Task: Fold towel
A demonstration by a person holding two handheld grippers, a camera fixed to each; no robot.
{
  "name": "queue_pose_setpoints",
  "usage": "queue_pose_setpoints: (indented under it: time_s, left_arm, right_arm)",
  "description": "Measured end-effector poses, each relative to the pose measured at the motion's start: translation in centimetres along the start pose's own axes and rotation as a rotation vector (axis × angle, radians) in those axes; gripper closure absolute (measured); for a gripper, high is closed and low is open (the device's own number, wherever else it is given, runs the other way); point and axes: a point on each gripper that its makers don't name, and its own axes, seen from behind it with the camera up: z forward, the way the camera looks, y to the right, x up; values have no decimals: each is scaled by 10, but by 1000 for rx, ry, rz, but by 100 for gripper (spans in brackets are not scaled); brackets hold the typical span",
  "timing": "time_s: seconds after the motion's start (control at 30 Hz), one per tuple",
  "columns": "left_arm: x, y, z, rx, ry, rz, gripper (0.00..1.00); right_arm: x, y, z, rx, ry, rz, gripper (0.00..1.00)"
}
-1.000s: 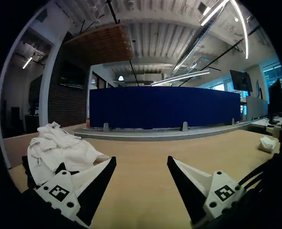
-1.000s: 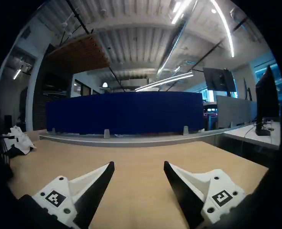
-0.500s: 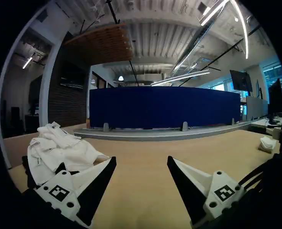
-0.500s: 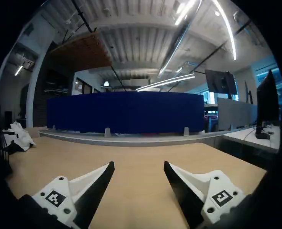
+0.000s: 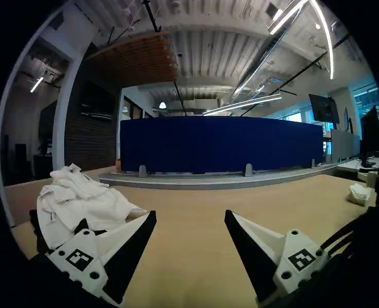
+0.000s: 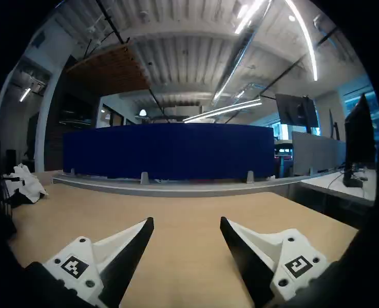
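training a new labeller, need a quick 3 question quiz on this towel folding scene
1. True or false: the left gripper is shut on the white towel.
2. The towel is: A) crumpled in a heap, B) folded flat, C) hanging from a gripper.
3. Fill in: the right gripper has its fingers ____ above the wooden table.

Key: 1 false; 2 A; 3 open.

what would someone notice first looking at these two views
The crumpled white towel heaped at the left of the wooden table, just ahead and left of the open left gripper, stands out first. Behind it, a long dark blue partition runs along the table's far edge. The right gripper is open too, with nothing between its fingers.
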Motion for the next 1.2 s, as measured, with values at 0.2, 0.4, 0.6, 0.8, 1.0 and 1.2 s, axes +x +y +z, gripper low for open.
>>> queue_pose_setpoints:
  time_s: [0.2,0.4,0.6,0.8,1.0,1.2]
  left_arm:
    - [0,0,0,0,0,0,1]
    - [0,0,0,0,0,0,1]
    - [0,0,0,0,0,0,1]
    - [0,0,0,0,0,0,1]
    - [0,0,0,0,0,0,1]
    - [0,0,1,0,0,0,1]
  right_arm:
    - [-1,0,0,3,-1,-1,0]
    - [-2,0,0,3,-2,0,0]
    - [-2,0,1,3,-2,0,0]
    - [-3,0,1,2,-2,0,0]
    - [-3,1,1,2,-2,0,0]
    - [-3,1,0,3,-2,0,0]
